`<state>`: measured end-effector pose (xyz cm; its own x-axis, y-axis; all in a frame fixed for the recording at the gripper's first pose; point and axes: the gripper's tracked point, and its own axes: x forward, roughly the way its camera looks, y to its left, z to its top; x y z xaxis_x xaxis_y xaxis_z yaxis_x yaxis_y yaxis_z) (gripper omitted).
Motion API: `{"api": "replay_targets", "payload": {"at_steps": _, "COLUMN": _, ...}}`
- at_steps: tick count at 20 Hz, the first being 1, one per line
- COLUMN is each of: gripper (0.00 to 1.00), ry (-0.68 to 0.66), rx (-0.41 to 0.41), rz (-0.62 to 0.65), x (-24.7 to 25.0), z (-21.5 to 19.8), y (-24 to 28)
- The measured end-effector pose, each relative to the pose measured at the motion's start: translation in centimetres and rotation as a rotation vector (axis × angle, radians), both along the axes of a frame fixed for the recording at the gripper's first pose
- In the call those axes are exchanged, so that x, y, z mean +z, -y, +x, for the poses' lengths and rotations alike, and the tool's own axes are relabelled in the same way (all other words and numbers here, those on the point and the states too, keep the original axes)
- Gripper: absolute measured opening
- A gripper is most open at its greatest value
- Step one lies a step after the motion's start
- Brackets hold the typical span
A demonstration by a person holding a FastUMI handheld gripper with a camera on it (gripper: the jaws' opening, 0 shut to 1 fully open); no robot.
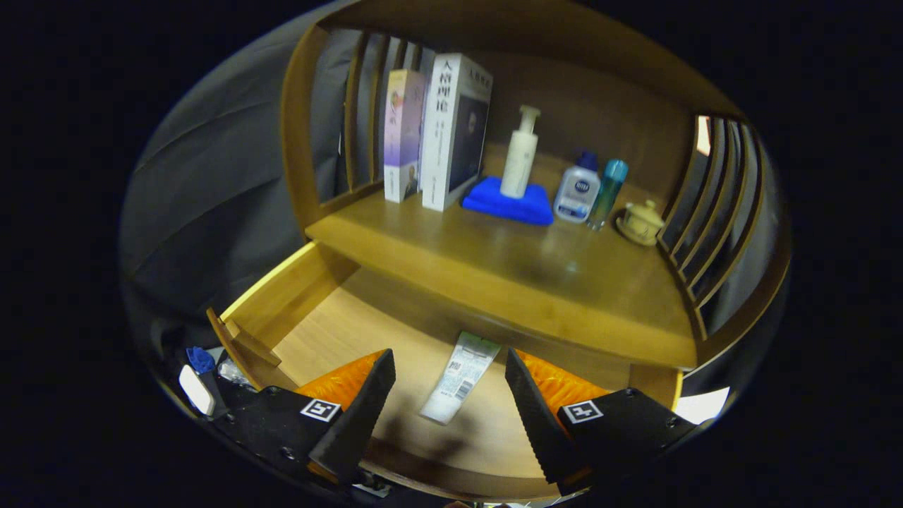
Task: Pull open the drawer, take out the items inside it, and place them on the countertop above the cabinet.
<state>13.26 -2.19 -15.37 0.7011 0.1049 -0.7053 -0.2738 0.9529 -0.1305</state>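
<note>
1. Gripper view, the drawer: the drawer (331, 331) is already pulled out below the countertop (508, 275) of the wooden cabinet. One item lies on its floor, a flat white tube (460, 377).
2. Gripper view, the gripper: the gripper (449, 377) hovers above the open drawer with its fingers spread wide and released, holding nothing. The tube sits in the gap between them, touching neither fingertip as far as the picture shows.
3. Gripper view, the key relation: the tube's long axis runs nearly front to back, along the line of the fingers and tilted slightly, its far end reaching toward the shadow under the countertop edge. The fingers therefore straddle its narrow width, which suits a straight descent and a squeeze across the flat sides.
4. Gripper view, the destination: the countertop lies beyond and above the tube. Its back holds books (434, 130), a pump bottle (520, 152) on a blue cloth (509, 202), two small bottles (589, 192) and a lidded cup (640, 222), while its front strip looks bare.
</note>
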Motion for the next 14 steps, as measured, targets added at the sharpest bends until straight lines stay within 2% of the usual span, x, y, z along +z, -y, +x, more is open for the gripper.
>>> {"api": "replay_targets", "payload": {"at_steps": 8, "gripper": 0.98, "ry": -0.287, "rx": -0.091, "rz": -0.001, "x": -6.0, "z": 0.9, "y": 1.3}}
{"api": "replay_targets", "payload": {"at_steps": 11, "gripper": 0.98, "ry": -0.344, "rx": -0.097, "rz": -0.03, "x": -7.5, "z": 1.0, "y": 1.7}}
{"api": "replay_targets", "payload": {"at_steps": 14, "gripper": 0.98, "ry": -0.398, "rx": -0.126, "rz": -0.006, "x": -8.6, "z": 1.2, "y": 1.5}}
